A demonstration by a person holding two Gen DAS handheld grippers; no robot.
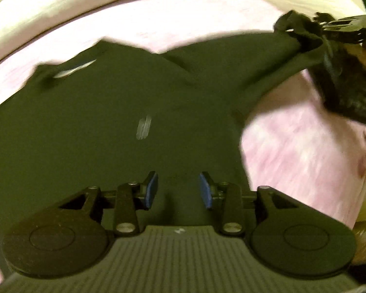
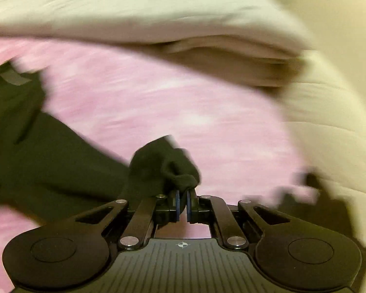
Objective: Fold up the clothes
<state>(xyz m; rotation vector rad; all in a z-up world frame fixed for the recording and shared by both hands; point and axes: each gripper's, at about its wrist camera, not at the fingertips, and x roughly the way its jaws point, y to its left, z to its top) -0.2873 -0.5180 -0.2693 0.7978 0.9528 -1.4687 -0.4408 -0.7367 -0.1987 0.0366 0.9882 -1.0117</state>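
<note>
A dark shirt (image 1: 109, 122) lies spread on the pink bed sheet (image 1: 292, 146), with a white neck label and a small grey logo on its chest. My left gripper (image 1: 178, 190) hovers over the shirt's lower body, open, with its blue pads apart and only flat cloth showing beneath the gap. One sleeve (image 1: 268, 56) is stretched up to the right, where my right gripper (image 1: 322, 23) holds its end in a black-gloved hand (image 1: 344, 90). In the right wrist view, the right gripper (image 2: 183, 202) is shut on the bunched sleeve cuff (image 2: 168, 168). Both views are blurred.
A folded white duvet (image 2: 134, 17) lies along the back of the bed. A cream quilt (image 2: 334, 122) borders the pink sheet (image 2: 158, 102) on the right. The bed's edge shows at the lower right of the left wrist view.
</note>
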